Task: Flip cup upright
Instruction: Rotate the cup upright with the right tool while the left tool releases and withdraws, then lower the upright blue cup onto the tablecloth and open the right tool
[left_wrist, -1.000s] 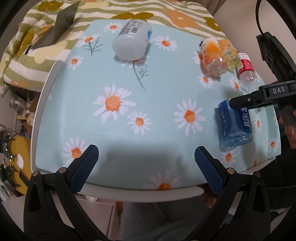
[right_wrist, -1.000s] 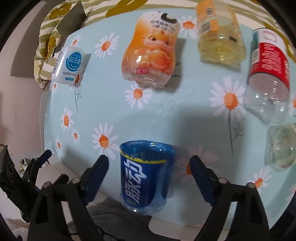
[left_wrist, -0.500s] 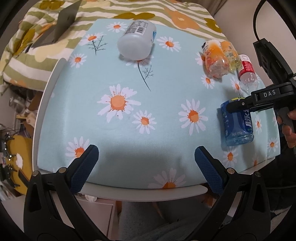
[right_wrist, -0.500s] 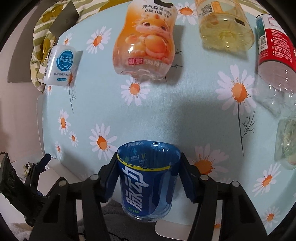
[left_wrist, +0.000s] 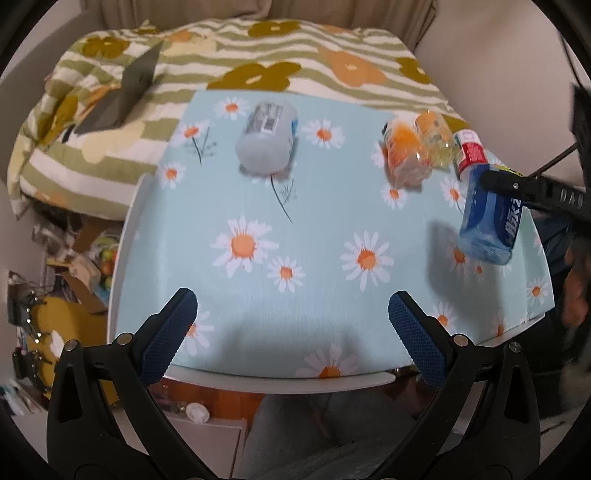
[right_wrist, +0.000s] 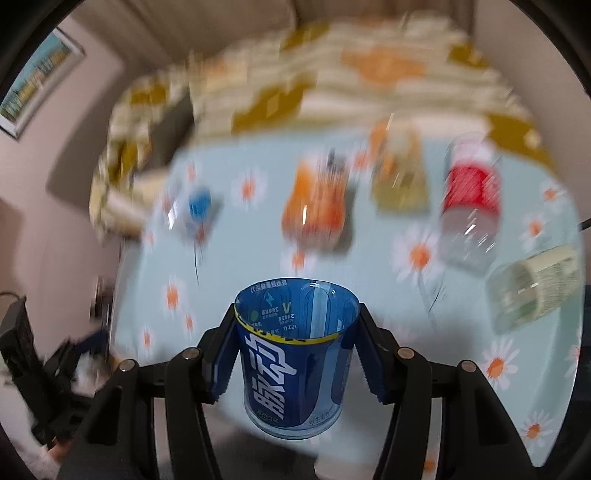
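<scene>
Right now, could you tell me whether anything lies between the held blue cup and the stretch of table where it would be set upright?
Nothing visible does. The right gripper is shut on the blue cup, lifted off the table. The daisy cloth beneath and beside it looks bare; the orange bottle and red-labelled bottle lie farther back.

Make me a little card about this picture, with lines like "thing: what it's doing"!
blue cup: gripped on both sides, lifted off the table, open end pointing away from the right camera
right gripper: shut on the blue cup
left gripper: open, holding nothing, near the table's front edge
table: covered by a light blue daisy cloth
white bottle: lying at the far side of the table
orange bottle: lying near the right side
red-label bottle: beside the orange one
right view: blurred
</scene>
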